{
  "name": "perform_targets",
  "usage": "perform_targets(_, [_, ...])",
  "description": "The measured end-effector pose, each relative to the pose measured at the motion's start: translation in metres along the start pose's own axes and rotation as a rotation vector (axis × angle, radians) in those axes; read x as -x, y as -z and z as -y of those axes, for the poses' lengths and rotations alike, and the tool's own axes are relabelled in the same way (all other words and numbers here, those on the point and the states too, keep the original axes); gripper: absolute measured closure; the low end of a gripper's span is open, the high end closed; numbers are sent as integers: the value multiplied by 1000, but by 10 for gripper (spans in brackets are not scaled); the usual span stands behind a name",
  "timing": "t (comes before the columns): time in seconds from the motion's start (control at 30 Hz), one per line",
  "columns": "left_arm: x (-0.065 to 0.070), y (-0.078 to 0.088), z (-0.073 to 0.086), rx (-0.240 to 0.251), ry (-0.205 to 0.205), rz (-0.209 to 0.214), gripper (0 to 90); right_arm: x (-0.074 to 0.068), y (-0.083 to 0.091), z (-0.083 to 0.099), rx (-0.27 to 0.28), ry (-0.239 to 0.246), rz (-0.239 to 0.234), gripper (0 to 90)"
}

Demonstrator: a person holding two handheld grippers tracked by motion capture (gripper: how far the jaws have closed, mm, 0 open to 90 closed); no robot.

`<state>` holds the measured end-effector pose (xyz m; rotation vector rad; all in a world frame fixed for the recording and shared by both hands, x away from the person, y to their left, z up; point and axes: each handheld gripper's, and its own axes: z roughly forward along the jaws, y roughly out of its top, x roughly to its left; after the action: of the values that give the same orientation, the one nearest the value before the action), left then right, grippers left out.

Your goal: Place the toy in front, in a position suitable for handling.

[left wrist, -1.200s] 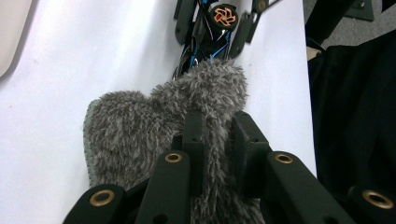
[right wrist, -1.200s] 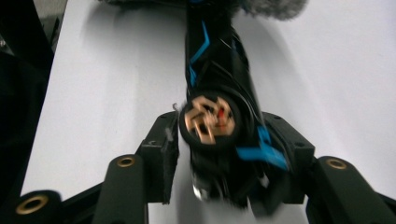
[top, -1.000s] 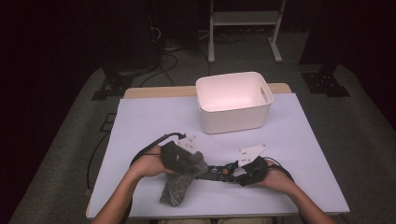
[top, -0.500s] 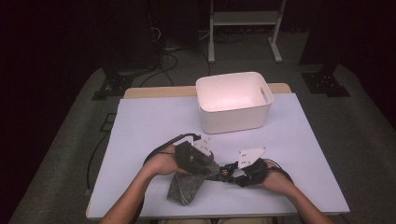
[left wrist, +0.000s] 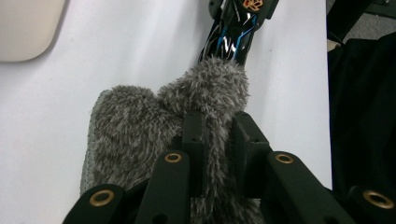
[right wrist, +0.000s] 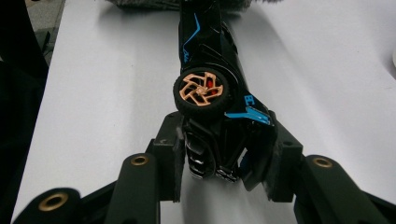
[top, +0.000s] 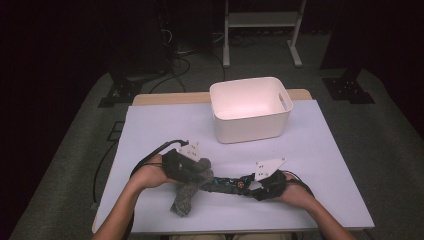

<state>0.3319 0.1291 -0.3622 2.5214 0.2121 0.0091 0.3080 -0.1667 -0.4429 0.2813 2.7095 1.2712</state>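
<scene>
A black toy car with blue lines and copper wheels lies on its side on the white table, near the front edge. My right gripper is shut on one end of the car, its pads pressing both flanks. My left gripper is shut on a grey fuzzy cloth. In the left gripper view a fold of the cloth is pinched between the jaws of that gripper and touches the car's other end. The rest of the cloth hangs down onto the table.
A white plastic bin with handle slots stands at the back middle of the table; its corner shows in the left gripper view. Cables trail from both grippers. Dark floor and equipment stands surround the table.
My left gripper slid right with the cloth along the car, then came back left. The right gripper and the car have stayed put.
</scene>
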Motion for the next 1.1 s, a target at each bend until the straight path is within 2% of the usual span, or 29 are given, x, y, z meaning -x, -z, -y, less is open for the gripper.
perform_targets(0.17, [-1,4,3,3,7,-2,772,0,0,0,0,0,0,558])
perform_targets(0.33, [2,-4,-3,9,-7,26,771,0,0,0,0,-1,2,558])
perform_targets(0.37, [4,-9,-9,4,-26,38,771,0,-1,0,1,3,2,558])
perform_targets(0.4, [4,-9,-9,4,-26,38,771,0,-1,0,1,3,2,558])
perform_targets(0.57, [10,-24,-27,-19,-76,63,771,-1,-1,-1,2,-4,2,558])
perform_targets(0.63, [11,-27,-28,-26,-80,61,768,-1,-1,0,1,-3,3,558])
perform_targets(0.83, [8,-19,-17,-6,-58,56,768,0,-1,0,4,2,3,558])
perform_targets(1.1, [5,-7,-5,-8,-33,24,768,0,-1,0,5,0,0,558])
